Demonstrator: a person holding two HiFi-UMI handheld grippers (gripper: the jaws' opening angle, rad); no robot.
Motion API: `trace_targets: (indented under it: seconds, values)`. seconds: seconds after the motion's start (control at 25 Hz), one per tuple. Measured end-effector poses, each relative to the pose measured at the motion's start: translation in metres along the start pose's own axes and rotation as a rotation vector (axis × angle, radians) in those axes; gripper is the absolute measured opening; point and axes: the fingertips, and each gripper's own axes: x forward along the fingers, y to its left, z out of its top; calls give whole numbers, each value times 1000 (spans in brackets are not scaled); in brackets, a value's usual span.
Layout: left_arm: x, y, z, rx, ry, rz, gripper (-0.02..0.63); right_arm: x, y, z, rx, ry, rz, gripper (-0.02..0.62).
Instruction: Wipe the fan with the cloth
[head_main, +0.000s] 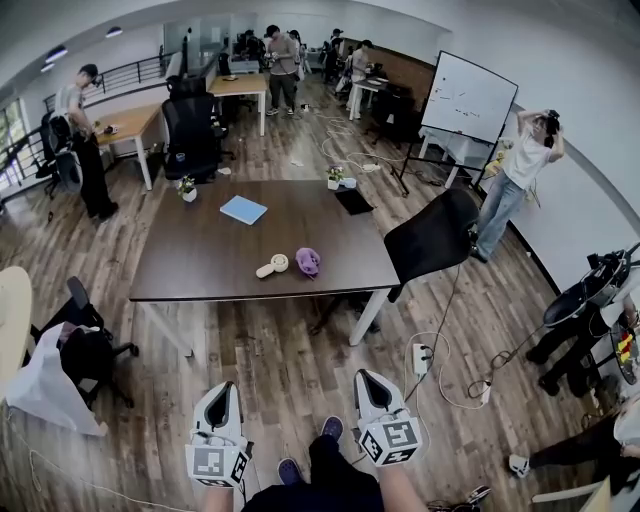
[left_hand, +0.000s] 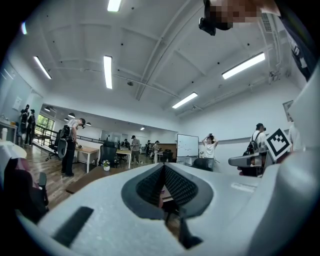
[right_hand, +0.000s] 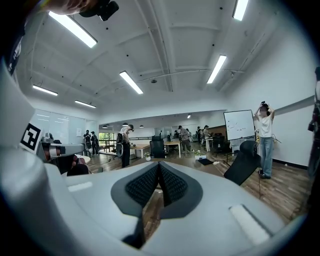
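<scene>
The left gripper and right gripper, both closed and empty, hang well short of the table bearing a white fan and a purple cloth.

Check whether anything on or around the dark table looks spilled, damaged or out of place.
Nothing looks spilled or damaged. The small fan and purple cloth lie side by side on the table. The only untidy spot is the power strip with loose cables on the floor beside it.
</scene>
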Motion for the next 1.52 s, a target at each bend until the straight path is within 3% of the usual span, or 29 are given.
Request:
trace_targets:
  seconds: [0.72,0.96,1.52]
  values:
    - [55,22,-2,62,-30,69,1,68,-10,11,-50,-23,77,58]
    - [87,18,0,62,-59,57,-7,87,-35,13,-34,-41,67,14]
    - [157,32,-15,45,-18,46,-15,140,-78,14,-26,-35,32,12]
